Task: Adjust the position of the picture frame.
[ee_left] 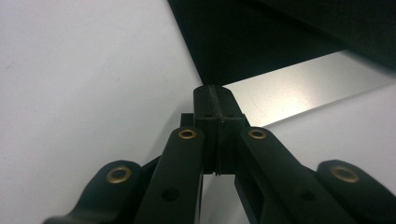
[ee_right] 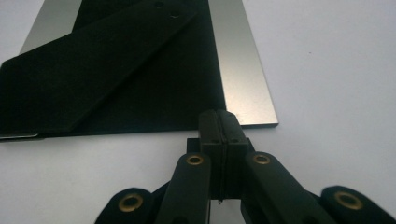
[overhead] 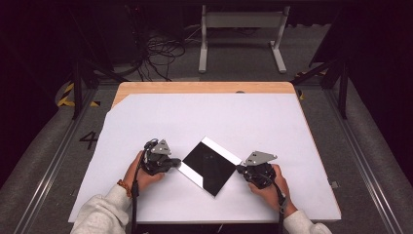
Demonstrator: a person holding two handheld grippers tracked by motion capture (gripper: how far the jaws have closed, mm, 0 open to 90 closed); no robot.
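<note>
A flat silver plate (overhead: 191,173) lies turned like a diamond on the white sheet, mostly covered by a black sheet (overhead: 209,163). My left gripper (overhead: 178,162) is shut, its tips touching the plate's left corner. In the left gripper view the closed left gripper (ee_left: 215,91) meets the bare silver strip (ee_left: 299,93) beside the black sheet (ee_left: 261,42). My right gripper (overhead: 238,168) is shut at the right corner. In the right gripper view its tips (ee_right: 219,114) stop at the plate's near edge (ee_right: 243,70). A black flap (ee_right: 93,60) with two holes lies folded over the black sheet (ee_right: 177,93).
The white sheet (overhead: 204,117) covers most of the wooden table (overhead: 195,87). A person's hands and light sleeves come in from the bottom. Beyond the table stand a grey frame (overhead: 241,34) and loose cables (overhead: 156,53) on the floor.
</note>
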